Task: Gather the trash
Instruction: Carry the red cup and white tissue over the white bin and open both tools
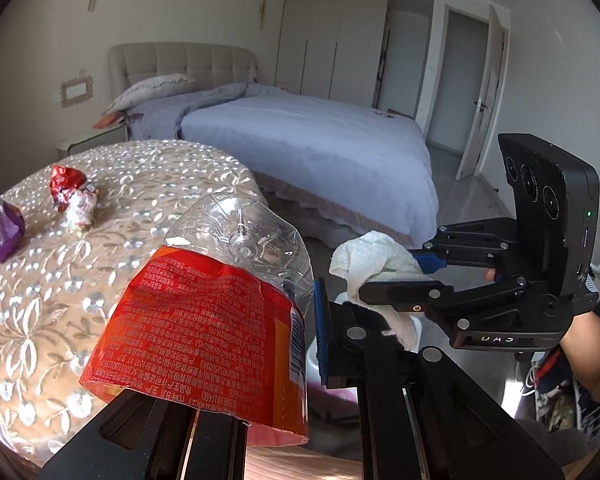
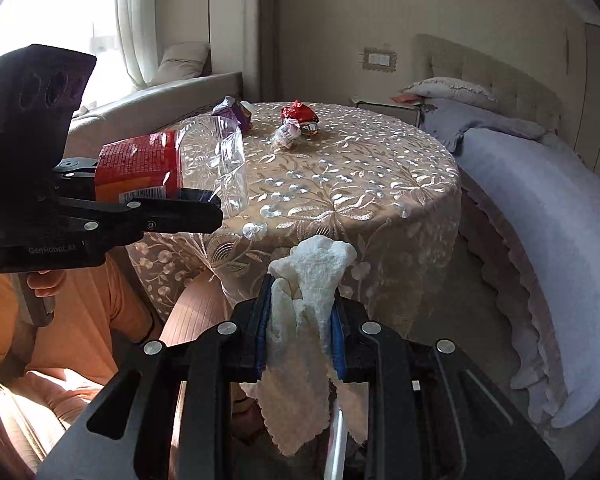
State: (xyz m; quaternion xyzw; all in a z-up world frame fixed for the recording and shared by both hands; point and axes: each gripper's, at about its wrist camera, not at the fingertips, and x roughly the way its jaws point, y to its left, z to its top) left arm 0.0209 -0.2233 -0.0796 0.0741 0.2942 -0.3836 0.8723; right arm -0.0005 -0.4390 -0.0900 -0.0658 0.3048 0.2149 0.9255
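**Two items gripped, both clear of the table**

Left gripper [image 1: 220, 360] is clamped on a crushed clear bottle [image 1: 220, 292] with a red label, which projects ahead of its jaws. Right gripper [image 2: 300, 336] pinches a crumpled white tissue [image 2: 312, 280] that droops below its fingers. Both probably bound for disposal; wrappers [image 2: 300, 120] sit beyond on the table [image 2: 360, 184].

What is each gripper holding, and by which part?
Left gripper pinches a crushed plastic bottle across its red-labelled middle. Right gripper clamps a crumpled white tissue near its middle, ends hanging free.
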